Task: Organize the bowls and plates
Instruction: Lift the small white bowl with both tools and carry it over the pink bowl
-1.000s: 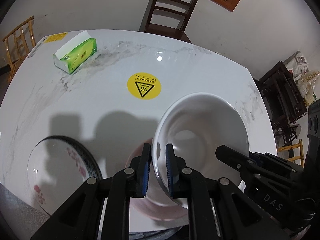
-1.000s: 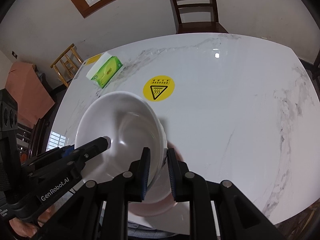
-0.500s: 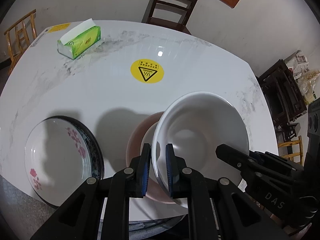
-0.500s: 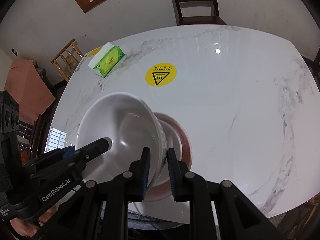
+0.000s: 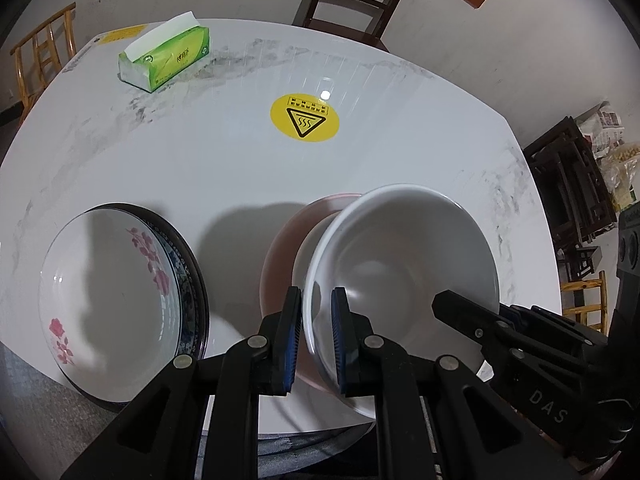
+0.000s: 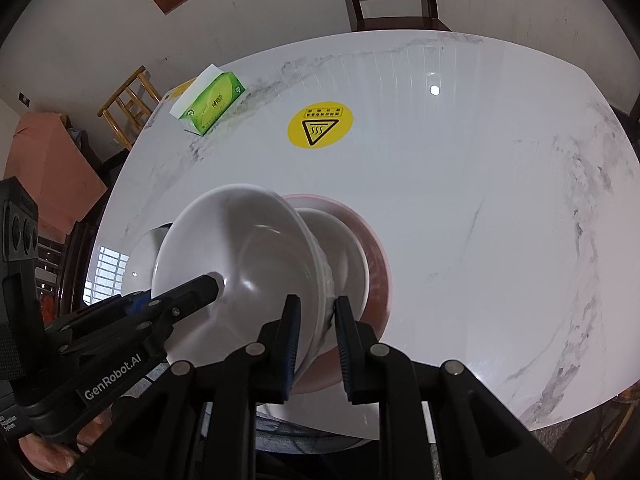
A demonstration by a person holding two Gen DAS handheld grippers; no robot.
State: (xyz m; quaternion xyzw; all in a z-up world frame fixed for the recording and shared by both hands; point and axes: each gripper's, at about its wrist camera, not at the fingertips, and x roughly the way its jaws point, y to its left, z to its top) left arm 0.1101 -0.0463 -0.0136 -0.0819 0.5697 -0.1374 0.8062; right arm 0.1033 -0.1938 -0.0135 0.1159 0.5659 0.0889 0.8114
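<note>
Both the left gripper [image 5: 316, 336] and the right gripper [image 6: 316, 344] have their fingers closed on the rim of the white bowl [image 5: 404, 276], held just over the pink plate [image 5: 284, 252], not yet released, with the flowered bowl [image 5: 108, 284] at nine o'clock on the desk [image 5: 240, 168] unstacked.

Pink plate [image 5: 280, 264] partly behind white bowl [image 5: 400, 264]

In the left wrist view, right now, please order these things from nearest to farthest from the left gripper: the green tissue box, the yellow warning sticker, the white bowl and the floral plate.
1. White bowl: its rim is clamped in the left gripper.
2. Floral plate: on the table, to the left.
3. Yellow warning sticker: mid-table, ahead.
4. Green tissue box: far left corner.
</note>
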